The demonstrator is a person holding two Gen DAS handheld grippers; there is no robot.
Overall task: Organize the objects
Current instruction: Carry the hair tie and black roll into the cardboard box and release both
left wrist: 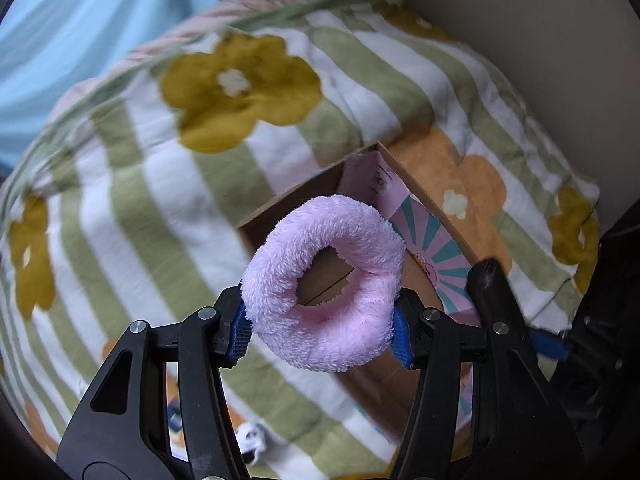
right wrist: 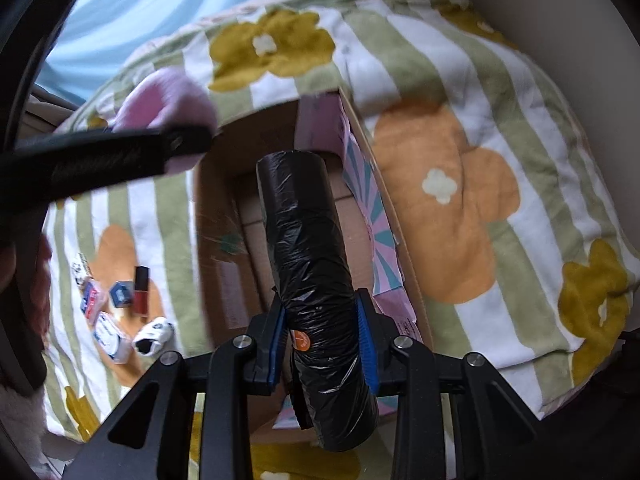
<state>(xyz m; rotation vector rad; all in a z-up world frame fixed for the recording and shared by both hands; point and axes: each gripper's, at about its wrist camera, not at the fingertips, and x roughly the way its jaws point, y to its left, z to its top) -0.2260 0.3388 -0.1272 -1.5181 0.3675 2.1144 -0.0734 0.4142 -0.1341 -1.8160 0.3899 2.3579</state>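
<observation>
My left gripper (left wrist: 322, 330) is shut on a fluffy pink scrunchie (left wrist: 324, 284) and holds it above the near corner of an open cardboard box (left wrist: 288, 204). My right gripper (right wrist: 322, 344) is shut on a black roll of plastic bags (right wrist: 312, 272), which points forward over the same box (right wrist: 216, 216). The box has pink and teal patterned flaps (right wrist: 384, 240). The left gripper's finger (right wrist: 100, 160) and the pink scrunchie (right wrist: 168, 100) show at upper left in the right wrist view. The right gripper's finger (left wrist: 492, 292) shows at right in the left wrist view.
The box sits on a striped blanket with yellow and orange flowers (right wrist: 440, 184). Several small items lie left of the box: a red nail polish bottle (right wrist: 140, 292), a blue cube (right wrist: 120, 294), small packets (right wrist: 108, 332) and a black-and-white toy (right wrist: 154, 334). A blue curtain (left wrist: 80, 32) hangs behind.
</observation>
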